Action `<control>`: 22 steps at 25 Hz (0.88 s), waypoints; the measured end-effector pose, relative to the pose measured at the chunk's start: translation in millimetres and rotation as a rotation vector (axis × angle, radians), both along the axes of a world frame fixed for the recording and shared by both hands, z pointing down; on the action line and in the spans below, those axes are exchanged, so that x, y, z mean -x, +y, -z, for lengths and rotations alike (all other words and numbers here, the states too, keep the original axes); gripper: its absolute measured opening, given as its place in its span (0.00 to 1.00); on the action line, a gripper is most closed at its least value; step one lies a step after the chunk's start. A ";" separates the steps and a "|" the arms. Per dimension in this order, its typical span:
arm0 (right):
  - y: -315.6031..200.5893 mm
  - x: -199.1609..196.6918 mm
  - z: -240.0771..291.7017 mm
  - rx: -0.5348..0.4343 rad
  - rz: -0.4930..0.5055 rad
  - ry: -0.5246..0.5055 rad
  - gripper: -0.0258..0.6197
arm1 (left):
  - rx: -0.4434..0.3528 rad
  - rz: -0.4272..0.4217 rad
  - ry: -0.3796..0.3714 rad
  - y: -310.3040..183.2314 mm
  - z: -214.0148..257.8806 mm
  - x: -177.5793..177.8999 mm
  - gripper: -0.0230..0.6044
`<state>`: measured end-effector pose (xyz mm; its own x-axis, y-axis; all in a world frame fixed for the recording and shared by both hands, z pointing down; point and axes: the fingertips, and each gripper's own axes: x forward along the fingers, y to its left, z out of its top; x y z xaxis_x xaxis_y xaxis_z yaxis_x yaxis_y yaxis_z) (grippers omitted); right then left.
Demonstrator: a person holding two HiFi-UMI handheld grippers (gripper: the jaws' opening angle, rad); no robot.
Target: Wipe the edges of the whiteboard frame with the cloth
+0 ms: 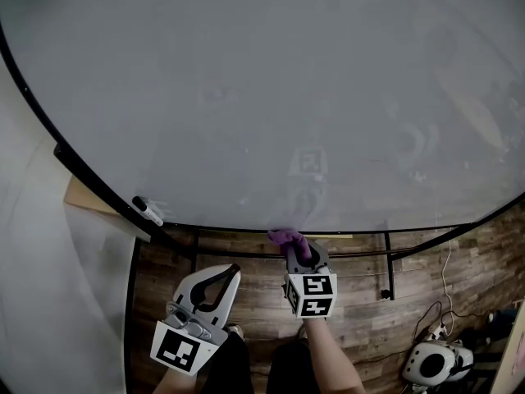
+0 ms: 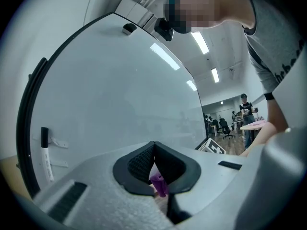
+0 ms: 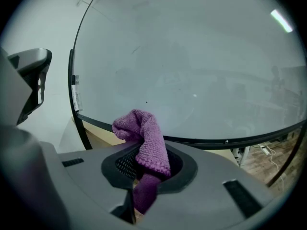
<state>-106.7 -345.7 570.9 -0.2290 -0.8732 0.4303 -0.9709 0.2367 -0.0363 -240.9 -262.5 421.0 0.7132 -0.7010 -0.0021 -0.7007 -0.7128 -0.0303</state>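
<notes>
Your whiteboard (image 1: pixel 246 97) runs off the top and right edges of the head view; only its lower-left corner and the bottom of the whiteboard frame (image 1: pixel 230 228) show. There your right tongs (image 1: pixel 298 251) cover most of the purple cloth (image 1: pixel 285 236), so only a tuft shows at the frame's bottom edge. In the right gripper view the cloth's lower end drops out of sight between the jaws clamped on it. Your left tongs (image 2: pixel 154 163) meet at the tips; a purple sliver shows below them, too little to identify. The marker (image 2: pixel 45 153) carries print too small to read.

Purple cloth (image 3: pixel 146 145), black whiteboard frame (image 3: pixel 211 141), brown plank floor (image 1: pixel 361 302), seemingly white marker pen (image 1: pixel 149 212) capped black
</notes>
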 end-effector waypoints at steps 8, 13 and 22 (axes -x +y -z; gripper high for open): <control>4.4 -38.4 0.2 -0.009 0.072 0.017 0.13 | 0.008 0.044 0.008 12.6 0.2 -60.9 0.06; 7.2 -65.7 0.2 -0.010 0.069 0.015 0.13 | 0.002 0.052 -0.006 18.0 2.8 -85.9 0.06; 7.9 -107.7 -8.0 -0.004 0.020 0.018 0.13 | 0.019 0.061 -0.018 15.7 -6.6 -106.7 0.06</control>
<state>1.0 -337.8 578.9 -0.2390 -0.8700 0.4313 -0.9664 0.2564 -0.0184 -134.1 -246.9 427.6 0.6690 -0.7429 0.0235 -0.7423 -0.6694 -0.0302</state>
